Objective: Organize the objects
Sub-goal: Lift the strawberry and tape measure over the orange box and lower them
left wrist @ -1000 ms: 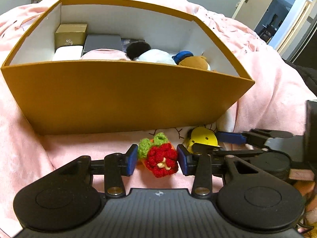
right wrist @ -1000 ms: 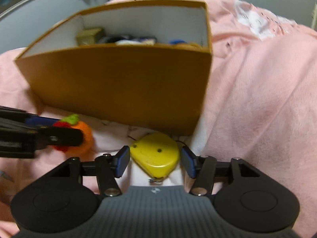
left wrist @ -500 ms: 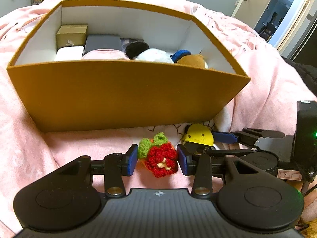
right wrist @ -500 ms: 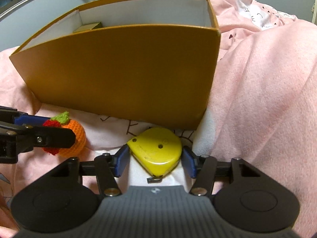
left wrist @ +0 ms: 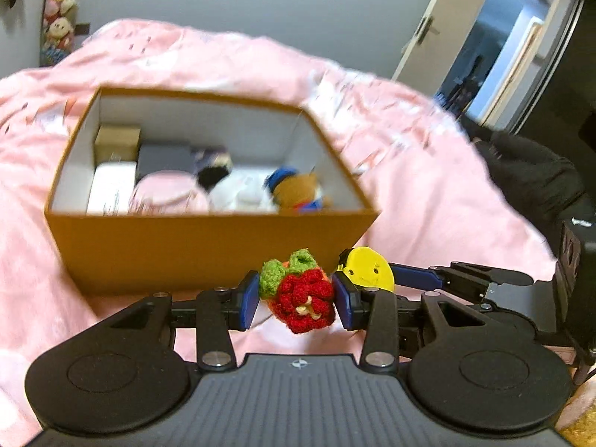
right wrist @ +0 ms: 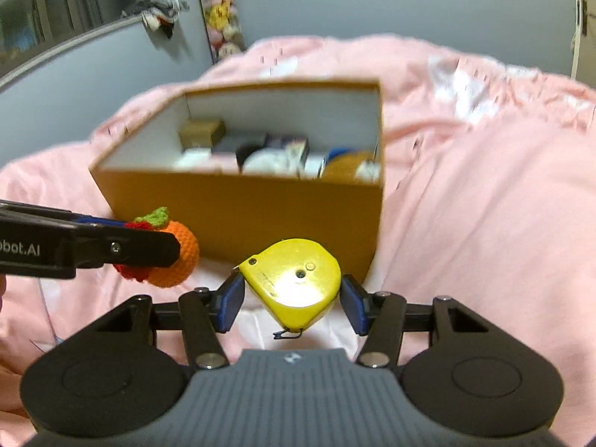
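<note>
My left gripper (left wrist: 296, 300) is shut on a crocheted fruit toy (left wrist: 300, 296), red and orange with green leaves, held in the air in front of the box. My right gripper (right wrist: 292, 296) is shut on a yellow tape measure (right wrist: 294, 279), also lifted. The open tan cardboard box (left wrist: 208, 249) stands on the pink bed ahead, holding small boxes and plush toys (left wrist: 294, 193). In the right wrist view the fruit toy (right wrist: 171, 257) and left gripper's fingers (right wrist: 123, 247) show at the left. In the left wrist view the tape measure (left wrist: 367, 270) shows at the right.
The pink blanket (left wrist: 409, 171) covers the bed all around the box. A dark cloth (left wrist: 529, 171) lies at the right edge. An open door (left wrist: 484, 56) is at the back right. Plush toys hang on the wall (right wrist: 219, 18).
Both grippers have risen and pulled back from the box with their objects, lifting them off the bed. The inside of the box shows more from above.
</note>
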`<state>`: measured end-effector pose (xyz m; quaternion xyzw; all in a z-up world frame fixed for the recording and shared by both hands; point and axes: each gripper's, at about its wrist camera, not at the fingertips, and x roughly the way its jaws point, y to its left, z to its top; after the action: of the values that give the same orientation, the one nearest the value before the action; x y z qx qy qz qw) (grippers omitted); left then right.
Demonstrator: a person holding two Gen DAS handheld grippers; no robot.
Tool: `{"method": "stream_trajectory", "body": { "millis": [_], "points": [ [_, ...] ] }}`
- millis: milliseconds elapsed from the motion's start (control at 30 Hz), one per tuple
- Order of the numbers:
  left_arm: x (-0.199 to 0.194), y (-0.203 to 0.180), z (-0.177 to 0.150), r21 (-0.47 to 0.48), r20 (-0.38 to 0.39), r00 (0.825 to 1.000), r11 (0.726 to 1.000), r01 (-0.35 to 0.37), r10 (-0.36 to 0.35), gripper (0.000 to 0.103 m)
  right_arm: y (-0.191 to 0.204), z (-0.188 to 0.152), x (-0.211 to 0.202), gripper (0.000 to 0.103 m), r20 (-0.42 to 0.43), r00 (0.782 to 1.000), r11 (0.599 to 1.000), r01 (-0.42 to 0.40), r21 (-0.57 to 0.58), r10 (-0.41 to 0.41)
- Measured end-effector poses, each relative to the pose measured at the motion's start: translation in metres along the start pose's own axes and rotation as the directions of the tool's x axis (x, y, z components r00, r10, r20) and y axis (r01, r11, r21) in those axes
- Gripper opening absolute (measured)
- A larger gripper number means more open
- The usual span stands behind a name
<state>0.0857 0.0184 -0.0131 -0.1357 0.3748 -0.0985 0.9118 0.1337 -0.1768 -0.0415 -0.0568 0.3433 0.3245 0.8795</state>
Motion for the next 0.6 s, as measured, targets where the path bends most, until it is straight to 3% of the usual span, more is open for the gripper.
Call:
{"method": "stream_trajectory", "body": {
  "millis": [267,600],
  "points": [
    [-0.017,-0.001,0.049,-0.003,0.082,0.996,1.0,0.019,-0.019,0.047,-0.003,0.048,-0.022,0.058,0.072,0.997,0.994,0.006,-0.107,0.002],
    [0.011,0.02,0.104,-0.047,0.089,0.996,0.999,-0.025,0.029,0.047,-0.006,0.118,0.023,0.058,0.037,0.999,0.962,0.026,-0.271,-0.017]
  ]
}}
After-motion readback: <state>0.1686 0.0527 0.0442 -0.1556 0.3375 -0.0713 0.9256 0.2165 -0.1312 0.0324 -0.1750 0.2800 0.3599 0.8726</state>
